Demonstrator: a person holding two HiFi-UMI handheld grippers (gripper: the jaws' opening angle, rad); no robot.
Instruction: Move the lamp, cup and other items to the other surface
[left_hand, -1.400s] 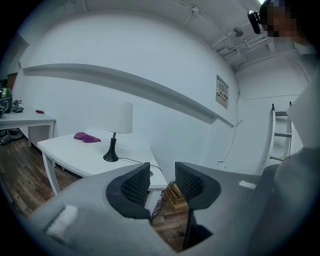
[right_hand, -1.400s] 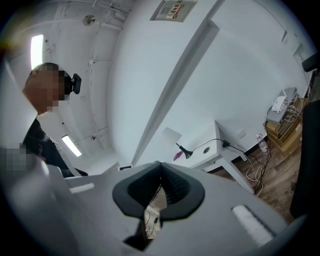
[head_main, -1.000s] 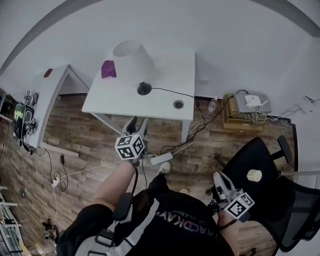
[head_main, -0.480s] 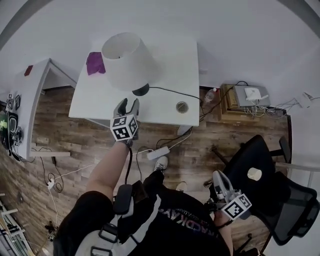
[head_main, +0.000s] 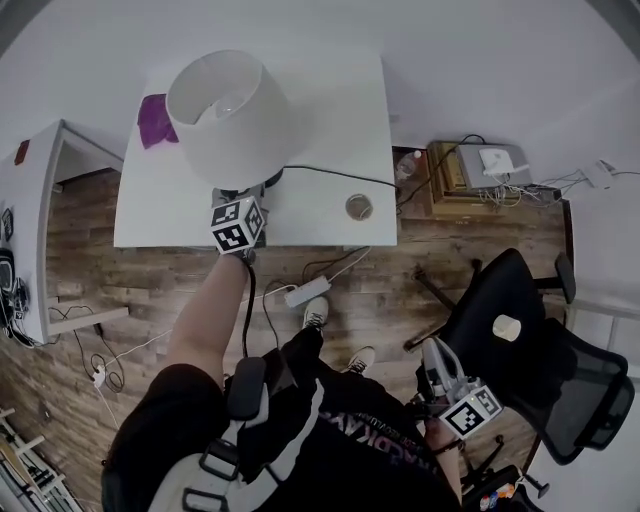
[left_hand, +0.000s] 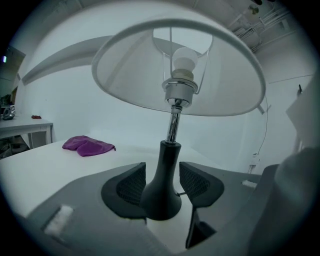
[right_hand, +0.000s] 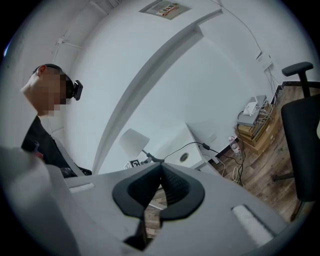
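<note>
In the head view, the left gripper (head_main: 245, 192) was tucked under the wide white fabric shade of the table lamp (head_main: 225, 115), which stood on the white table (head_main: 335, 110). The lamp's black cord (head_main: 340, 178) trailed away to that gripper's right, passing near the small round cup (head_main: 358, 207). A crumpled purple cloth (head_main: 155, 122) lay beyond the gripper to its left. The right gripper (head_main: 436, 352) hung low, well apart from the table, beside the black office chair (head_main: 520, 330).

In the left gripper view, the jaws stood spread on either side of the lamp's dark flared base (left_hand: 162, 192), with a sliver of gap at the right pad, so nothing was clamped. Closing on that sloping, smooth neck could have let the pads slide upward. The broad shade sat high on the thin chrome stem (left_hand: 173, 125), so a low grip might have let the lamp tip. The cord could have snagged or dragged the cup.

In the right gripper view, the jaws were pressed together on nothing, too far back to steady the lamp.
</note>
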